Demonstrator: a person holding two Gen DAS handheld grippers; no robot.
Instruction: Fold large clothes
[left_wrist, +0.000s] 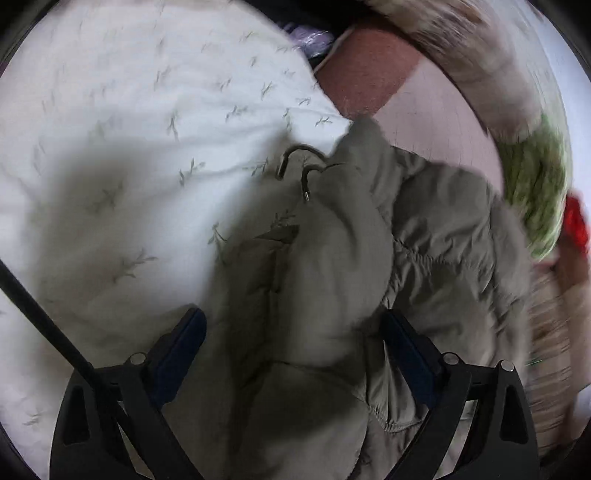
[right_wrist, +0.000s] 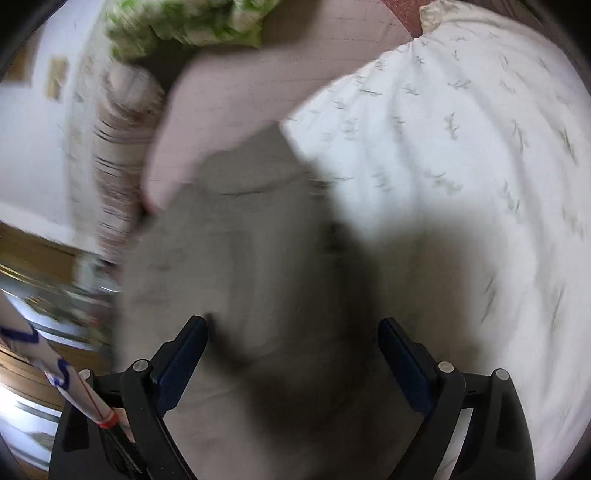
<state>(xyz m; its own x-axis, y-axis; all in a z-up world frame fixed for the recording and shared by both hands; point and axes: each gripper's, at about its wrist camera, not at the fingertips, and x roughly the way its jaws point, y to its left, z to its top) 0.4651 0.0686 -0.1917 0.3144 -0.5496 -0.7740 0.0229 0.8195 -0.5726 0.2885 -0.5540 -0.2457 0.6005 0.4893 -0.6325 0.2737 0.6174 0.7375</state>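
Note:
A khaki quilted jacket lies crumpled on a white duvet with a leaf print. Two metal hanger hooks stick out at its top edge. My left gripper is open, its fingers on either side of a fold of the jacket, close above it. In the right wrist view the jacket is blurred and fills the middle. My right gripper is open above it and holds nothing.
A pink sheet and a reddish pillow lie beyond the jacket. A green-and-white patterned cloth sits at the right, also top left in the right wrist view. Room furniture blurs at the left.

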